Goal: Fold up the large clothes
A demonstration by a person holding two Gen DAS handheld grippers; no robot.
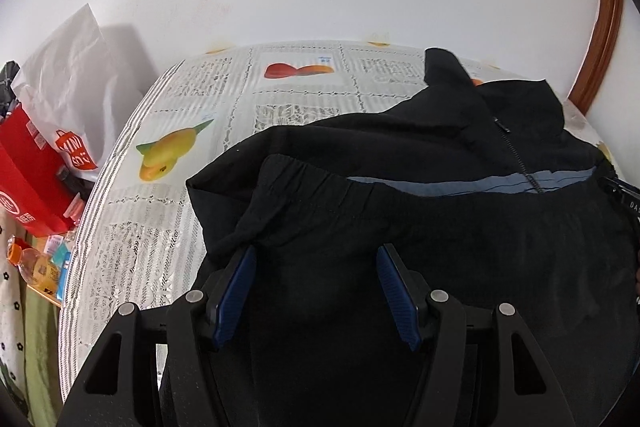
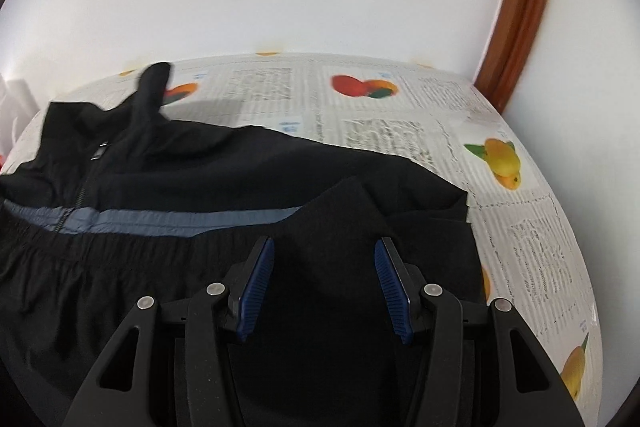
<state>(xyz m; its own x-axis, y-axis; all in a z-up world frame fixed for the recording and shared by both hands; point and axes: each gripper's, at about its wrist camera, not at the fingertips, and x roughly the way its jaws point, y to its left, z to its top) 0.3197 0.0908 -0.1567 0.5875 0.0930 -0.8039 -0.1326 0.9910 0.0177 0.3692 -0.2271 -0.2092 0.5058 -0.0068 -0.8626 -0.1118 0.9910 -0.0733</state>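
Observation:
A black zip jacket [image 1: 440, 139] [image 2: 240, 163] with a grey-blue stripe [image 1: 460, 183] [image 2: 180, 217] lies on the table. Its elastic hem [image 1: 320, 187] [image 2: 80, 247] is folded up over the body, just short of the stripe. My left gripper [image 1: 316, 249] hovers over the folded part near the jacket's left edge. Its blue pads [image 1: 236, 283] stand apart, nothing pinched between them. My right gripper [image 2: 324, 241] is over the right side of the fold, where a black flap peaks. It is open too, with only fabric lying below its pads [image 2: 394, 287].
The table wears a lace cloth with fruit prints [image 1: 180, 99] [image 2: 520, 227] and stands against a white wall. Left of it are a red box [image 1: 28, 167], a white shopping bag [image 1: 68, 87] and an orange-capped bottle [image 1: 32, 263]. A wooden door frame [image 2: 520, 7] rises at right.

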